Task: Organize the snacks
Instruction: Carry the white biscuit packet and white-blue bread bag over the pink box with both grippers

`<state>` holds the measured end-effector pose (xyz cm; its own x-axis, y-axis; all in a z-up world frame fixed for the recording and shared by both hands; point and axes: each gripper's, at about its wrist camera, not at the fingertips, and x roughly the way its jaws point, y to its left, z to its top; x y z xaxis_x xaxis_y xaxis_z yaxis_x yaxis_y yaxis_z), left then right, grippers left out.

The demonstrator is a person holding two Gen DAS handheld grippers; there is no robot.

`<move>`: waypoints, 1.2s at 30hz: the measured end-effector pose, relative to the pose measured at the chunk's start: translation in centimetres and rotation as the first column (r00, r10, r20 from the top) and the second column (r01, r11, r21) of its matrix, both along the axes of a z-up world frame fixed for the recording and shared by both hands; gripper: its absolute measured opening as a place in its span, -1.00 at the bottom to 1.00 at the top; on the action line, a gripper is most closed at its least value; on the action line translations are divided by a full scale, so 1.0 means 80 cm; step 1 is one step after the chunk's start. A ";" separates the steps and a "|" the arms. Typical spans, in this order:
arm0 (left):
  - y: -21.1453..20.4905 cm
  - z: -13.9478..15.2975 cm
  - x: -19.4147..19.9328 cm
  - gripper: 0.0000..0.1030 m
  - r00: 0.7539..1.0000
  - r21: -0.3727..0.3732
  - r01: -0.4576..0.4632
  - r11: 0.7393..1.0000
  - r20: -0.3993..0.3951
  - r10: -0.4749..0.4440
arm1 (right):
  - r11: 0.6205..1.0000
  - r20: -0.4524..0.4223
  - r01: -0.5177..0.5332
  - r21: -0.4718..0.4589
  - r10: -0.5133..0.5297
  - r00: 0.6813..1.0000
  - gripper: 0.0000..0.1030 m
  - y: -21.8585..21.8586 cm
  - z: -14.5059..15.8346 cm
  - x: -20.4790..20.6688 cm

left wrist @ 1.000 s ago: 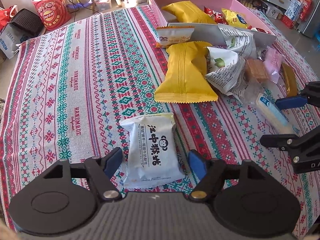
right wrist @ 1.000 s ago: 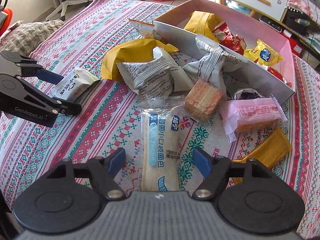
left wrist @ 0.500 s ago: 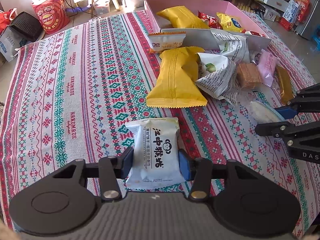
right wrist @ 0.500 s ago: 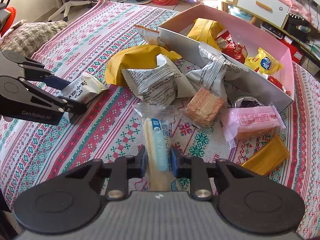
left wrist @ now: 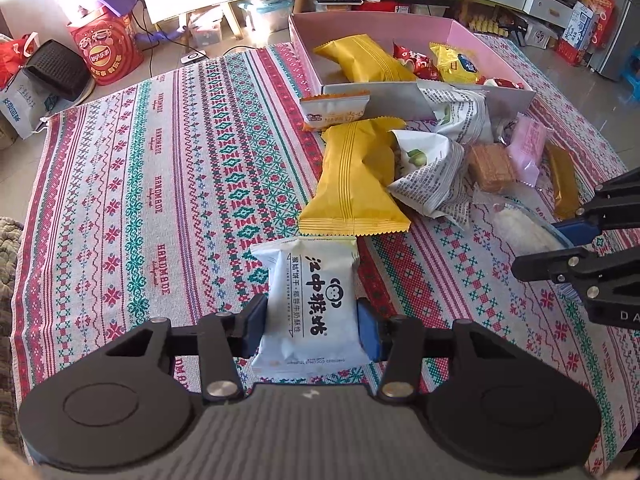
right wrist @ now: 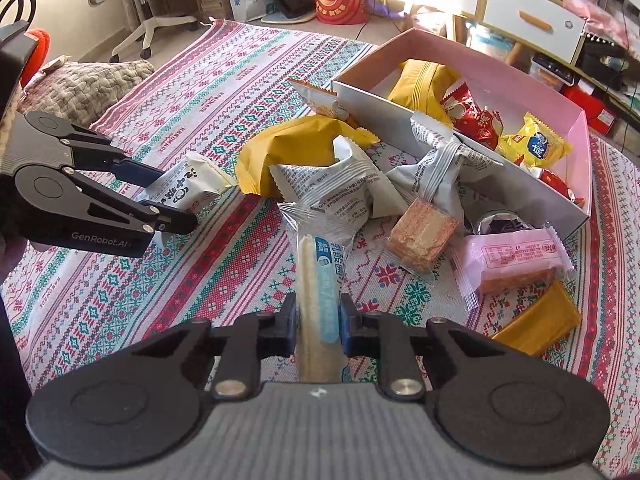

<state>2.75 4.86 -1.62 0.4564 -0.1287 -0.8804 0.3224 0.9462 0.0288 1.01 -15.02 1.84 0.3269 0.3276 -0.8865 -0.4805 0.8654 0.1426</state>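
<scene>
Between the pads of my left tool (left wrist: 311, 326) sits the white biscuit packet (left wrist: 310, 304), pinched across its width; my right tool (right wrist: 318, 320) is pressed tight on the long clear-wrapped bread stick (right wrist: 318, 280), pinching it edge-on. Both jaws closed on these within the last moment. The pink box (left wrist: 492, 42) lies ahead of both tools, beyond the loose pile with the yellow packet (left wrist: 354, 184). I judge the step is carrying both into the box. I should lift straight up first to clear the pile, keep the squeeze light so nothing crumbles, and release low over a bare patch of the box floor, 1 packet per tool.
</scene>
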 end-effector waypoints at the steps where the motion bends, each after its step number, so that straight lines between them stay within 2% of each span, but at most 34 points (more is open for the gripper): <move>1: 0.000 0.002 0.000 0.05 1.000 -0.002 -0.001 1.000 0.005 0.001 | 1.000 0.004 0.001 0.006 -0.001 1.000 -0.65 0.000 0.002 0.000; 8: 0.002 0.017 0.002 0.05 0.999 -0.020 -0.008 1.000 0.037 0.008 | 0.999 0.024 0.021 0.048 -0.022 0.999 -0.65 -0.006 0.019 0.005; 19: -0.023 0.049 0.013 0.05 0.992 -0.052 0.009 0.999 0.125 -0.003 | 0.986 0.060 0.143 0.086 -0.148 0.987 -0.65 -0.043 0.036 0.048; 27: -0.057 0.061 0.041 0.05 0.988 -0.061 0.034 0.998 0.155 -0.025 | 0.963 0.078 0.244 0.111 -0.253 0.964 -0.65 -0.075 0.035 0.082; 36: -0.099 0.064 0.096 0.05 0.985 -0.087 0.039 0.995 0.170 -0.024 | 0.938 0.076 0.319 0.132 -0.331 0.941 -0.65 -0.100 0.031 0.114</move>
<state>10.41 -3.05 3.51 0.5921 -0.2205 -0.7751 0.3499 0.9368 0.0008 10.14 -23.03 4.32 0.5139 0.2874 -0.8083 -0.1918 0.9569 0.2183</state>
